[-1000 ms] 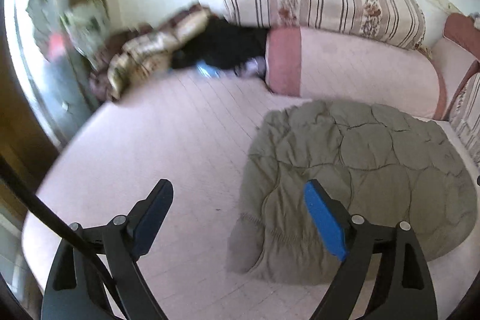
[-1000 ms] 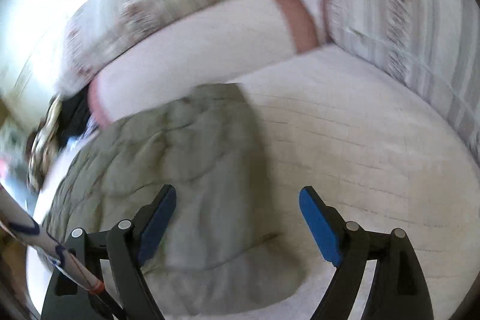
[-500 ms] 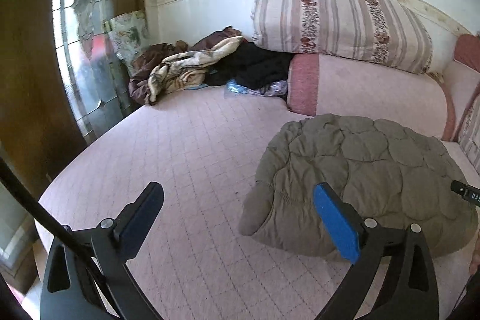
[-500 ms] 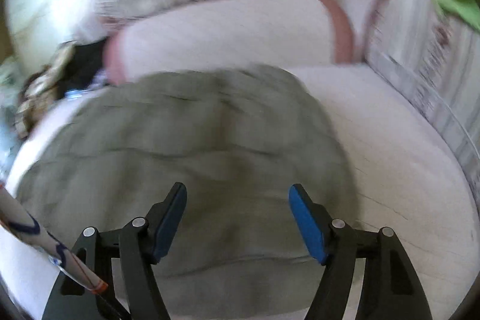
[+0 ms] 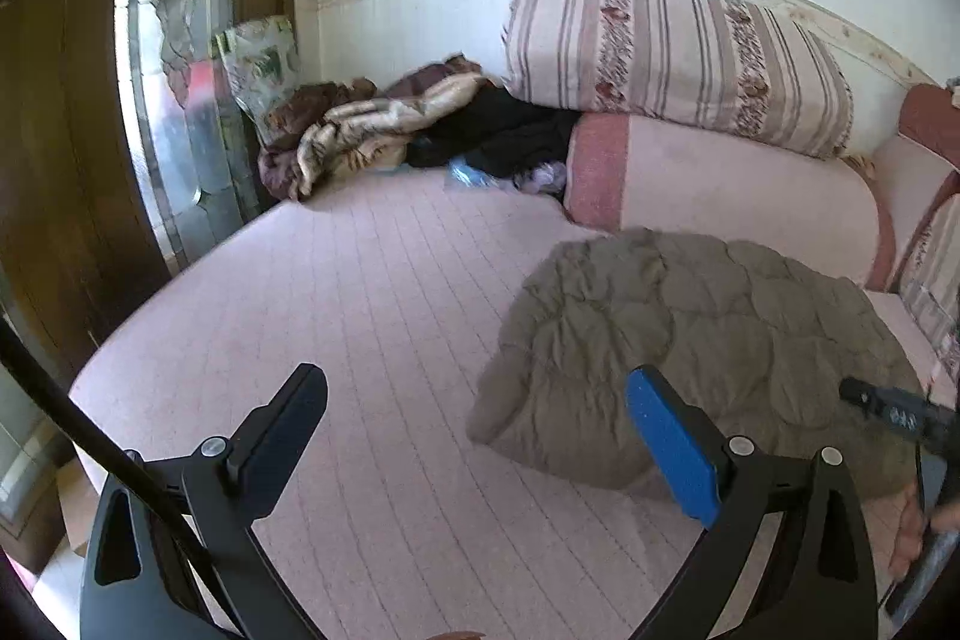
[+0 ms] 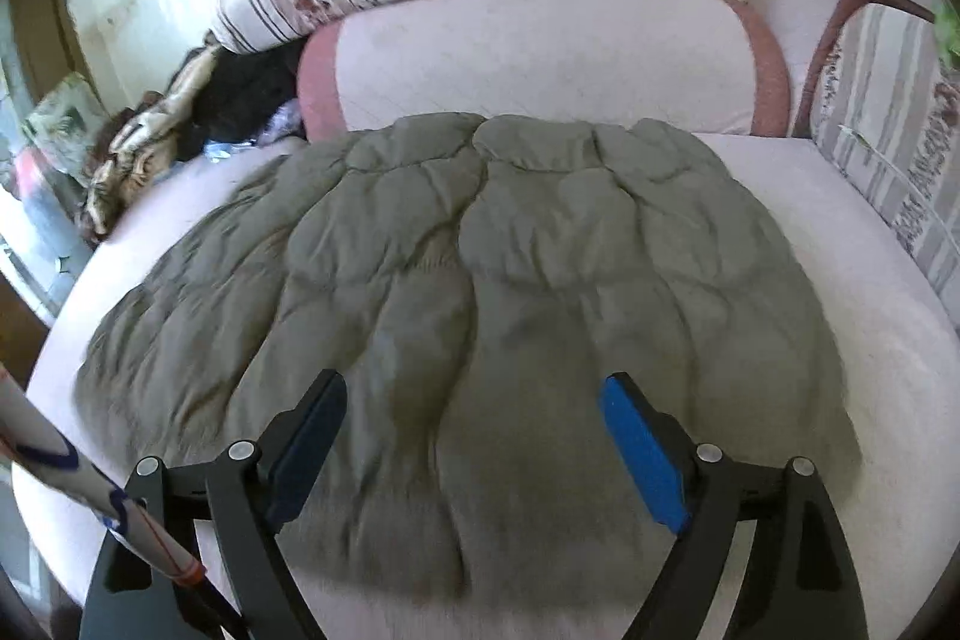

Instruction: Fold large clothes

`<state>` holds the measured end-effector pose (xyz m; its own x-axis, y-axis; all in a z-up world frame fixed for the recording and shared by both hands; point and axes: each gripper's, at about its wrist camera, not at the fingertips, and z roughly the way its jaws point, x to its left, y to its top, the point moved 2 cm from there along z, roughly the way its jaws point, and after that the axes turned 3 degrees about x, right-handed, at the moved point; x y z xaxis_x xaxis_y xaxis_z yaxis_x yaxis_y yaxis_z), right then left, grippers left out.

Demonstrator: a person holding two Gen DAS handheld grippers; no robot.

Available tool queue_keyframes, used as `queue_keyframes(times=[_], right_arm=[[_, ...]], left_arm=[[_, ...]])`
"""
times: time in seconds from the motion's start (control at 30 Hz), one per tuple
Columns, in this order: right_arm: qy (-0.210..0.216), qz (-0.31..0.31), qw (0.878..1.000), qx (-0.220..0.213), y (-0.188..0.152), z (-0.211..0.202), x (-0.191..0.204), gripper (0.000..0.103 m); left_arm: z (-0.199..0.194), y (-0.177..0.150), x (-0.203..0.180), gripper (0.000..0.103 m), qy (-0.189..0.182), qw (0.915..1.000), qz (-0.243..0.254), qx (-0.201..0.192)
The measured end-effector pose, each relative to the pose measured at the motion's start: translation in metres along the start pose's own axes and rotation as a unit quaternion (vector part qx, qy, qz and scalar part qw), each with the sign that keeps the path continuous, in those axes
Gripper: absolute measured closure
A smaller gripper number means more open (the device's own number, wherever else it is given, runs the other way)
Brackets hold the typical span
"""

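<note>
An olive-green quilted jacket [image 6: 480,280] lies folded flat on the pink mattress [image 6: 888,340]; in the left wrist view the jacket [image 5: 690,328] sits to the right. My left gripper [image 5: 477,421] is open over bare mattress [image 5: 360,292], just left of the jacket's rounded edge, with nothing between its fingers. My right gripper [image 6: 474,430] hovers above the jacket's near part, its jaws opening and holding nothing. The other gripper's tip [image 5: 888,409] and a hand [image 5: 909,532] show at the right edge of the left wrist view.
A pink bolster [image 6: 540,58] and striped pillows [image 5: 678,58] line the back. A heap of crumpled clothes [image 5: 372,130] lies in the far left corner by a mirrored wardrobe door [image 5: 180,112]. Another striped cushion [image 6: 900,148] stands on the right.
Both grippers have drawn back and swung sideways. The right view now centres on the jacket instead of its right edge. The left view shows more bare mattress and the clothes heap.
</note>
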<state>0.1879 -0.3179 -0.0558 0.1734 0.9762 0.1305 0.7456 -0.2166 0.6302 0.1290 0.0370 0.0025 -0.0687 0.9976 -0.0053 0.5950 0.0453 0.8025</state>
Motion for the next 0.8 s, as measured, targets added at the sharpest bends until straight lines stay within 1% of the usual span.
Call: queue_keyframes(times=[0.03,0.07,0.17,0.27,0.37,0.47,0.6,0.8], right_arm=[[-0.002,0.0,1.0,0.0,-0.01,-0.007,-0.003,0.013],[-0.017,-0.001,1.0,0.001,-0.024,-0.013,-0.011,0.013],[-0.063,-0.01,0.998,0.004,-0.057,-0.025,-0.027,0.013],[-0.064,0.009,0.998,0.02,-0.093,-0.044,-0.042,0.013],[-0.057,0.034,0.997,0.03,-0.119,-0.06,-0.044,0.013],[-0.063,0.036,0.997,0.034,-0.139,-0.074,-0.037,0.013],[-0.082,0.011,0.996,0.029,-0.159,-0.091,-0.02,0.013],[-0.098,-0.026,0.995,0.02,-0.172,-0.108,0.0,0.013]], left_arm=[[-0.001,-0.003,-0.002,0.003,-0.006,0.9999,0.002,0.008],[-0.003,-0.007,-0.005,0.003,-0.019,0.9996,0.005,0.019],[-0.012,-0.017,-0.013,0.003,-0.029,0.9991,0.009,0.03],[-0.019,-0.033,-0.02,0.003,-0.045,0.9977,0.01,0.049],[-0.024,-0.05,-0.029,0.003,-0.062,0.9948,0.013,0.08],[-0.033,-0.065,-0.038,0.003,-0.064,0.9932,0.028,0.093],[-0.048,-0.081,-0.047,0.003,-0.059,0.9926,0.05,0.093],[-0.064,-0.101,-0.057,0.003,-0.067,0.9895,0.075,0.104]])
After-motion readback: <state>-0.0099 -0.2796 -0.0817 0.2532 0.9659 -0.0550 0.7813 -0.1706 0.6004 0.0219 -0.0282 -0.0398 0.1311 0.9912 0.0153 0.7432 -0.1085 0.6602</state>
